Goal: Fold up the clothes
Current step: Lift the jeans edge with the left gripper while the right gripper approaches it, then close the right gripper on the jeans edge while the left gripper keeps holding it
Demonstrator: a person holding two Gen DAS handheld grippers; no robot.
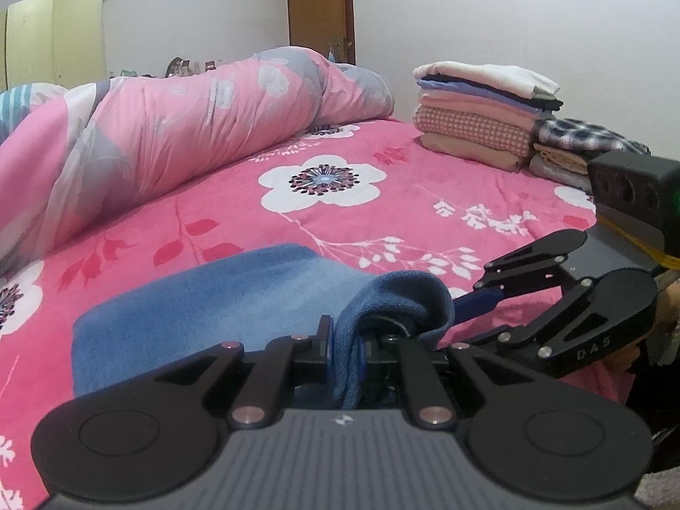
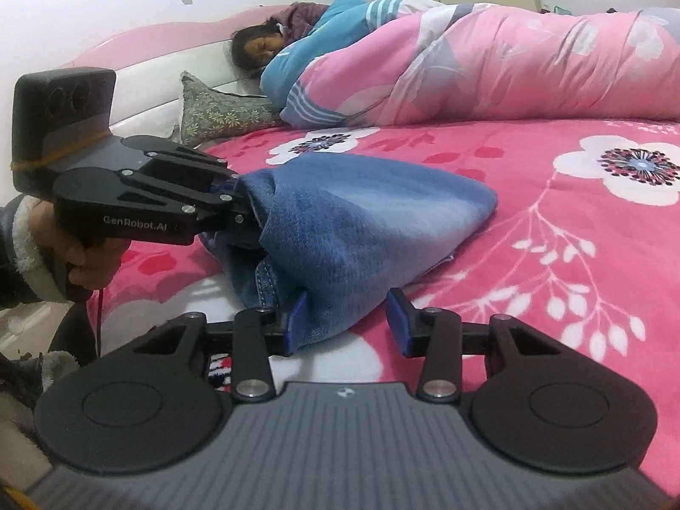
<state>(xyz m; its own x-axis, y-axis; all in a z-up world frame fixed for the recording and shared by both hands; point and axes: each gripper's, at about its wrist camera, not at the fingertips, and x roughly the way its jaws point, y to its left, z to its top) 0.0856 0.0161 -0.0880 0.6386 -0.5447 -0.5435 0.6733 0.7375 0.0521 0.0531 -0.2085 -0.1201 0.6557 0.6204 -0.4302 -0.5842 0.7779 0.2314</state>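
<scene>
A home bedroom. A bed (image 1: 425,170) in a pink floral sheet fills both views. A pink floral quilt (image 1: 170,127) is heaped at ten o'clock in the left wrist view, covering a person (image 2: 272,49) lying asleep by the padded headboard (image 2: 170,55). Stacks of folded clothes (image 1: 480,114) sit at two o'clock, a wooden door (image 1: 321,4) at twelve, pale wardrobe doors (image 1: 55,38) at ten.

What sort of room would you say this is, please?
Most likely a home bedroom: a bed with a pink floral sheet, a quilt over a person lying at its head, and a stack of folded clothes near the wall.
</scene>
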